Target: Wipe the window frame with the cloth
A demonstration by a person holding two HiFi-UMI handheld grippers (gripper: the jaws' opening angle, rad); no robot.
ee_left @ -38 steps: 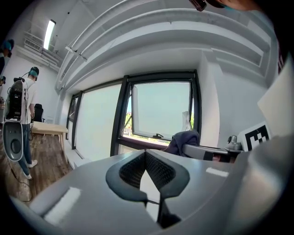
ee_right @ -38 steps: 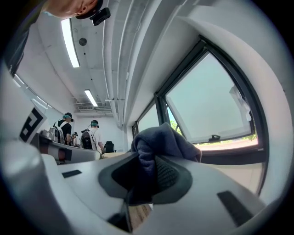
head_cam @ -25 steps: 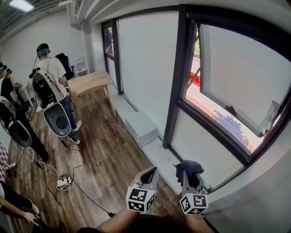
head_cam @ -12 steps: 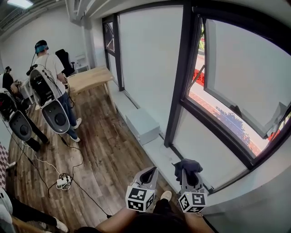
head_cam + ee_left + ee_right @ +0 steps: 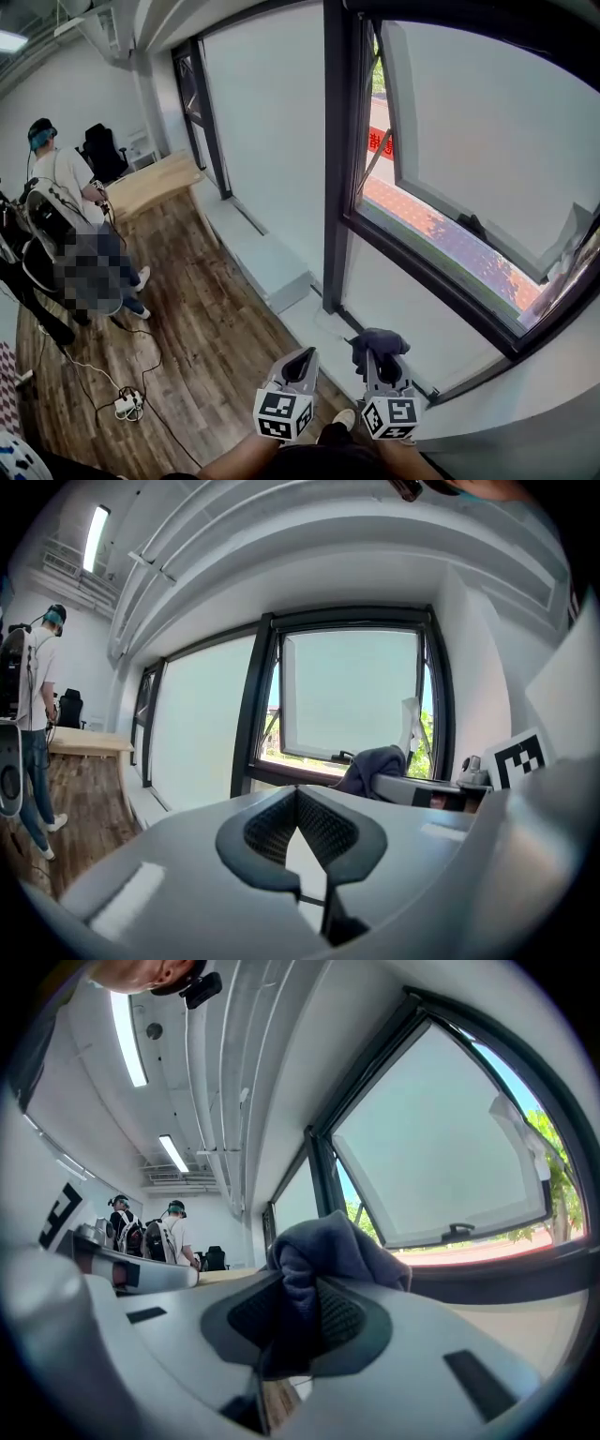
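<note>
Cloth in hand, wiping apparently not yet begun. Seen from the head view, a person stands at a large window holding two grippers low and close together above a wooden floor (image 5: 187, 309).

The right gripper (image 5: 379, 361) has its jaws clamped on a dark blue-grey cloth (image 5: 377, 341). The cloth bunches up above the jaw tips in a soft mound. The right gripper view shows the same thing: folds of fabric pinched between the two ribbed pads, the rest spilling upward.

The left gripper (image 5: 302, 358) sits just beside the right one. In the left gripper view its jaws meet at the tips with nothing between them.

The dark window frame (image 5: 431, 281) runs diagonally above and ahead of both grippers, with a tall upright post at its left end. An opened sash (image 5: 469, 122) tilts outward above the lower rail. The cloth hangs below that rail and apart from it, in front of the pale wall panel under the window. No part of the fabric touches the frame.

As a judgement, the whole frame is left to wipe; the cloth must first be raised to the rail.

Another person (image 5: 56, 178) stands well apart, at far left.
</note>
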